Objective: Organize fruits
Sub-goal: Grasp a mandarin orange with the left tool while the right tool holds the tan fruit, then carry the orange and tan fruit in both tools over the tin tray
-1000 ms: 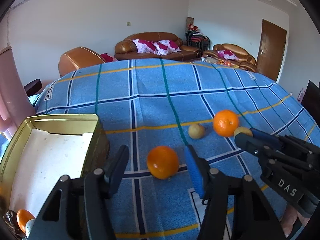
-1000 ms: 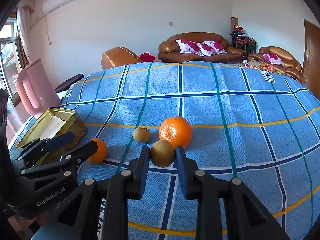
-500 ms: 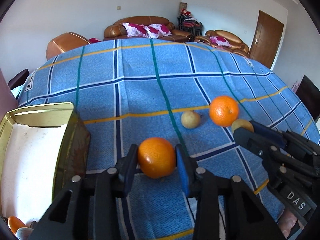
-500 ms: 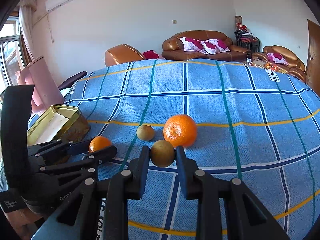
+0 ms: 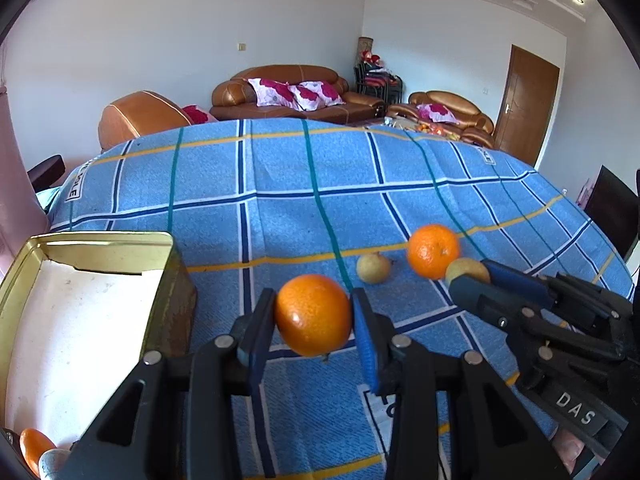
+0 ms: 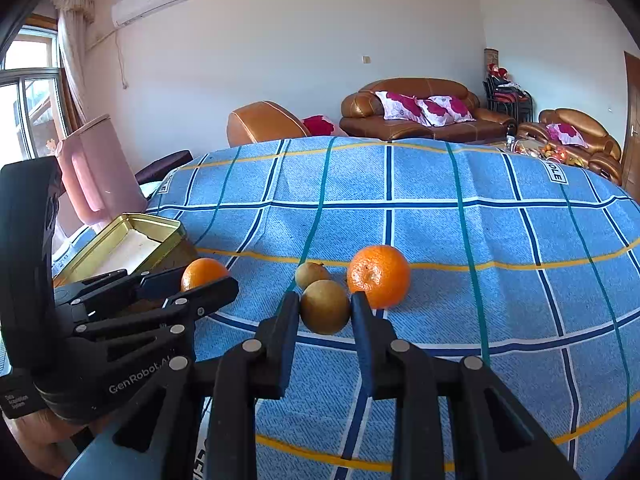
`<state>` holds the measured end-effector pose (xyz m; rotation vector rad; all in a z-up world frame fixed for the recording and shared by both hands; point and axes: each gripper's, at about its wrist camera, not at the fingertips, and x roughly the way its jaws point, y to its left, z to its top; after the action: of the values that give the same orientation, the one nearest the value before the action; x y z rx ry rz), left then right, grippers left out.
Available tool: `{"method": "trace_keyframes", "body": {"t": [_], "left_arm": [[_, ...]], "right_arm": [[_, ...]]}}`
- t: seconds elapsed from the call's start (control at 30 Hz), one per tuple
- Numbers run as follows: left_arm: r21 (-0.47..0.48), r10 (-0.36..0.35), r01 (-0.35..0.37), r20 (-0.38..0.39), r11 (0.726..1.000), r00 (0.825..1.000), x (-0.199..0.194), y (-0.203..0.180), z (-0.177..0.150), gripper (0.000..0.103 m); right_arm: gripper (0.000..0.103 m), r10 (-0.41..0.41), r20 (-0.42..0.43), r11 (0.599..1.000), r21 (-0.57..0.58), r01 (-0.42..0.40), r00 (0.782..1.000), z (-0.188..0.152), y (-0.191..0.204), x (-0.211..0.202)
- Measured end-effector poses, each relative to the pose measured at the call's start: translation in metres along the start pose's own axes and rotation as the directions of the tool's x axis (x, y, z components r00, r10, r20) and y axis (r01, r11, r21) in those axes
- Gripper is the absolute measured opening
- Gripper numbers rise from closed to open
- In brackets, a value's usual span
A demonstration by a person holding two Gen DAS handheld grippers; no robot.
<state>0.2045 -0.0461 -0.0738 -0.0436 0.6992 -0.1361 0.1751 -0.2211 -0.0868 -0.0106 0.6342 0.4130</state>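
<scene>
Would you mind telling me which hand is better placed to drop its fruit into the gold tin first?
Left, probably: its gripper grips an orange right beside the tin, nearer than the right gripper.

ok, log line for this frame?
left gripper: shut on orange | right gripper: shut on brown fruit | tin: open | loose: orange, brown fruit

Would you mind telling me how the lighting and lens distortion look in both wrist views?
Left wrist view: daylight puts a glossy highlight on the clamped orange; the fisheye bows the blue tablecloth. Right wrist view: the window is overexposed, corners vignetted black.
</scene>
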Motion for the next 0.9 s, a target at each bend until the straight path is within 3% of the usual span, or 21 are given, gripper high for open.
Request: {"method": "trace_keyframes", "body": {"t": [0.9], "left_arm": [[0.014,0.048,-0.051,0.142,0.999,0.989,-0.032,0.0,-0.006,0.039]], "right_arm": [[0.029,0.038,0.105,0.997,-0.071,-0.03,0.994,-0.002,0.012,-0.019]]}}
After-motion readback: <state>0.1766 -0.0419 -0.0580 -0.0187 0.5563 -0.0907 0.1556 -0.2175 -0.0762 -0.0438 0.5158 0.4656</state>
